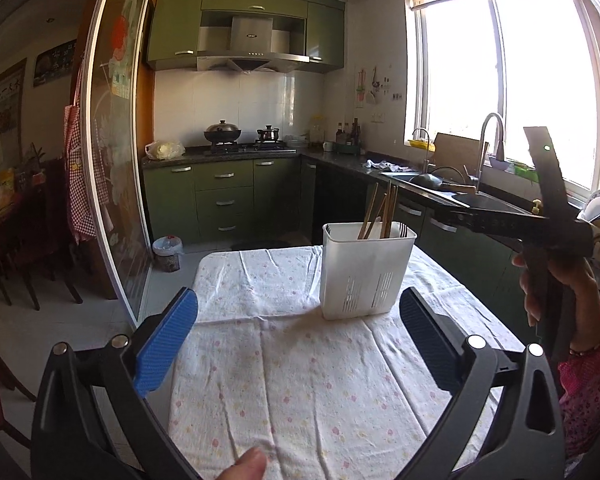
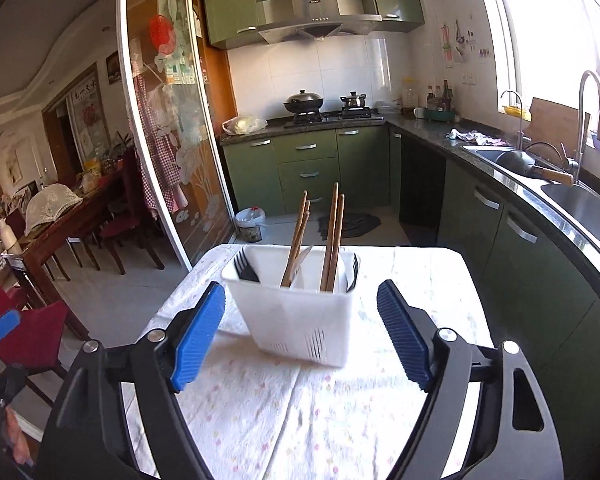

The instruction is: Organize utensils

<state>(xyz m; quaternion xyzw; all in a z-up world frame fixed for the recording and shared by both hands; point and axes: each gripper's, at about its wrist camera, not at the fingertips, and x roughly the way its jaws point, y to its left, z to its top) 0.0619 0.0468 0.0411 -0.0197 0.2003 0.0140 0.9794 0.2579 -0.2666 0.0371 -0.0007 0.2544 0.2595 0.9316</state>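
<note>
We see the worktop (image 2: 340,420) under a flowered cloth, its near edge cut off by both views. On it stands a white utensil holder (image 2: 300,320), slotted low on its walls; its base is hidden from our left gripper (image 1: 298,334) only by its own sides. Inside the holder, wooden chopsticks (image 2: 332,236) lean upright, black forks (image 2: 246,266) sit at either end, and a pale utensil is hard to identify. Our right gripper (image 2: 302,336) faces the holder. Both sets of fingers are spread wide, holding nothing.
</note>
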